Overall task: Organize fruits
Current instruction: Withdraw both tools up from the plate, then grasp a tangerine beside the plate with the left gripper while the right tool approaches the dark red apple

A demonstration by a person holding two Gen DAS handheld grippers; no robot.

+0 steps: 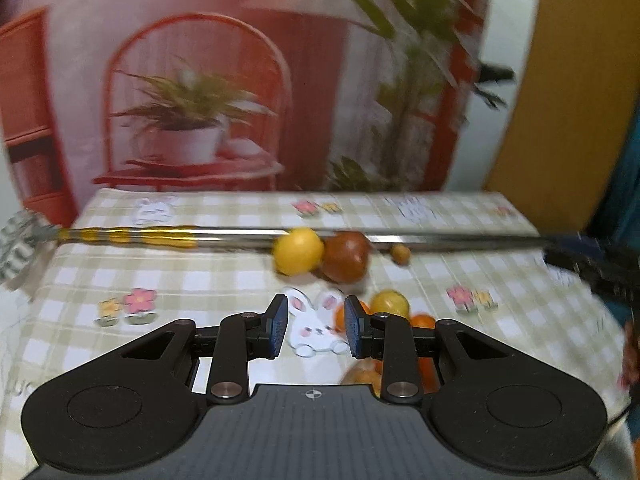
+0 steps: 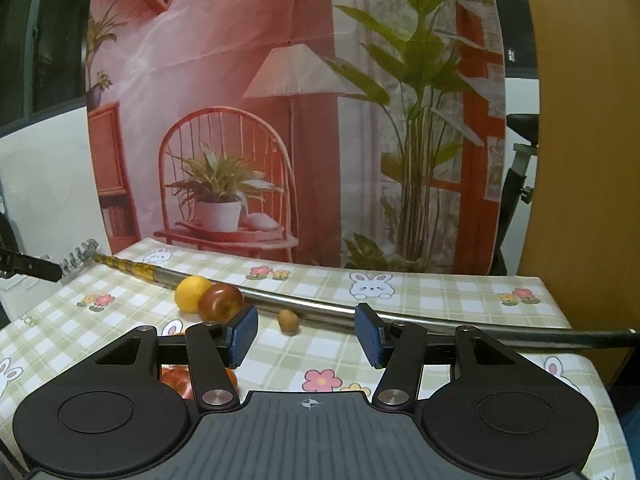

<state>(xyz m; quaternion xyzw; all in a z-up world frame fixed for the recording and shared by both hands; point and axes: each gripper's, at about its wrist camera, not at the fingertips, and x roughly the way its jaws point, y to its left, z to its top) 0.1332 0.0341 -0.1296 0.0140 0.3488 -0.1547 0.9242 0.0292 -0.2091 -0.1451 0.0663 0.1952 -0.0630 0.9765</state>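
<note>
A yellow fruit (image 1: pixel 298 251) and a red-brown apple (image 1: pixel 346 257) sit touching on the checked tablecloth, with a small brown fruit (image 1: pixel 400 254) to their right. More orange and yellow fruits (image 1: pixel 390 304) cluster behind my left gripper's right finger. My left gripper (image 1: pixel 316 330) is open and empty above the cloth, short of the apple. In the right wrist view, the yellow fruit (image 2: pixel 192 288), apple (image 2: pixel 220 303) and small brown fruit (image 2: pixel 288 321) lie ahead-left. My right gripper (image 2: pixel 306 334) is open and empty. Orange fruit (image 2: pixel 178 378) is partly hidden under its left finger.
A long metal pole with a yellow grip (image 1: pixel 240 236) lies across the table behind the fruits; it also shows in the right wrist view (image 2: pixel 320 308). A printed backdrop (image 2: pixel 280 120) stands at the table's far edge. The table edge (image 2: pixel 576 344) drops off on the right.
</note>
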